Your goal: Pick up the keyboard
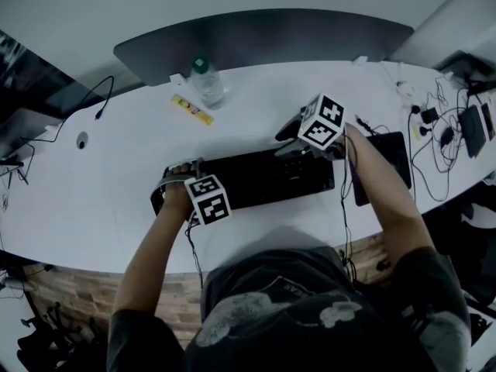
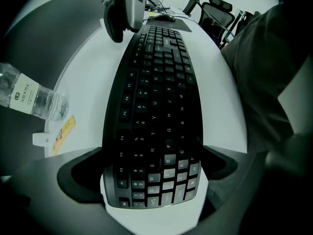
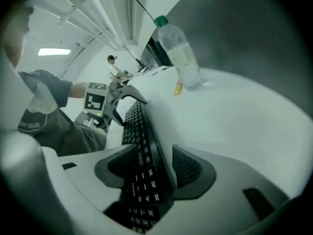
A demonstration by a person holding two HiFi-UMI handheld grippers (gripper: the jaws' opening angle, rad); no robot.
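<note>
Left gripper [image 1: 178, 178] clamps keyboard [image 1: 256, 178] at its left end, nr desk's [image 1: 116, 200] front edge; right gripper [image 1: 304, 152], jaws spread wide, straddles right end w/o pressing.

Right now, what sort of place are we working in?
Most likely an office or lab workstation: a black keyboard lies on a long white curved desk, charger cables and adapters clutter the desk's right end, and office chairs stand nearby.
</note>
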